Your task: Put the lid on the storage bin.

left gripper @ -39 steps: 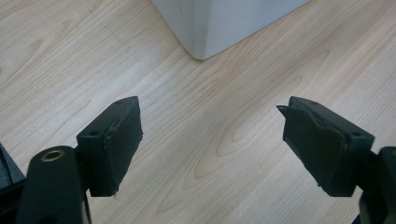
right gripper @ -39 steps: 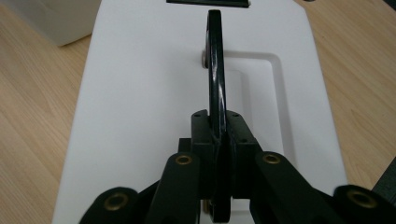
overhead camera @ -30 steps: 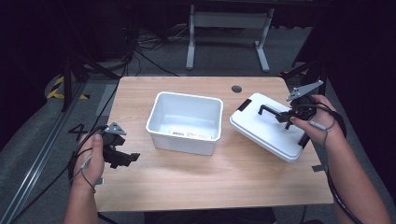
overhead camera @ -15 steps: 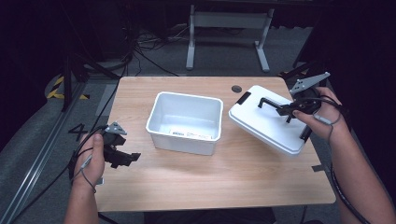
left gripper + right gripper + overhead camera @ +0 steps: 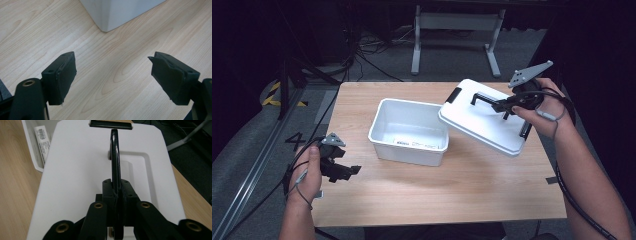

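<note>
Dark room, wooden bench (image 5: 472, 190). Right hand-held gripper (image 5: 512, 104) clenched on black handle (image 5: 115, 155) of white lid (image 5: 482, 122), lid tilted in air at upper right, overlapping rim of open white bin (image 5: 409, 132) at centre; seating left. Left hand-held gripper (image 5: 112, 80) released, lower left, apart from bin. Bench edge near lid's right

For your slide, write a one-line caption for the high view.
Right gripper carries the lid by its handle toward the bin.

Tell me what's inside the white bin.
The bin holds just a printed label on its near inner wall. The lid held by the right gripper covers its right corner.
</note>
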